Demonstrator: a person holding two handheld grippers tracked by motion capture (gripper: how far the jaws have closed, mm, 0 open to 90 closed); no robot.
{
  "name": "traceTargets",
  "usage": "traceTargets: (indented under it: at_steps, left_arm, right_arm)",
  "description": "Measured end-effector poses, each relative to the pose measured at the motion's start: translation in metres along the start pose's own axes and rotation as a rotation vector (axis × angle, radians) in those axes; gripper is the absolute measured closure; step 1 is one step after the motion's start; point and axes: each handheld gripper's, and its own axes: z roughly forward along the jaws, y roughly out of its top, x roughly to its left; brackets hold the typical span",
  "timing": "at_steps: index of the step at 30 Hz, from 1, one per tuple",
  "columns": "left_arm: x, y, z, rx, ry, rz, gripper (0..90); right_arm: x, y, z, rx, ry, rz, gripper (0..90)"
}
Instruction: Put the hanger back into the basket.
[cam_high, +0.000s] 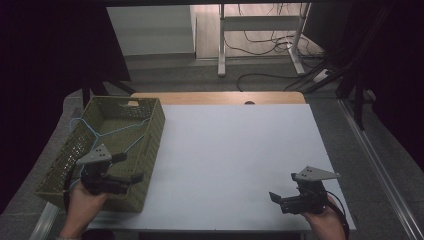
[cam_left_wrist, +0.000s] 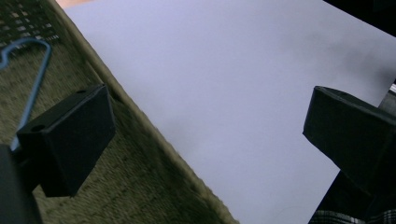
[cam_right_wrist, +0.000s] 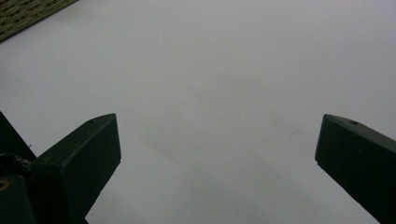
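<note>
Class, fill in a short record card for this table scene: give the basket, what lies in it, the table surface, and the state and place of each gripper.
basket: olive woven basket, at the table's left edge
contents: blue wire hanger lying inside
table surface: white sheet, wooden edge at the far side
left gripper: open, nothing between the jaws, over the basket's near right wall
right gripper: open, nothing held, over the sheet's near right corner

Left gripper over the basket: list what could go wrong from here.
1. The left gripper hangs open above the olive woven basket, low at its near wall; swinging it out could bump or drag the basket.
2. A blue wire hanger lies inside; a jaw could snag its hook on leaving.
</note>
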Motion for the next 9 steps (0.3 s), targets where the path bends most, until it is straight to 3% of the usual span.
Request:
traceTargets:
  at_steps: [3,9]
  left_arm:
    - [-0.007,-0.009,0.002,0.011,0.025,0.01,2.4]
    - [-0.01,-0.014,0.008,0.042,0.022,0.001,1.4]
  right_arm:
    - [0.0,-0.001,0.0,0.001,-0.002,0.0,0.0]
    - [-0.001,-0.002,0.002,0.011,-0.011,-0.005,0.0]
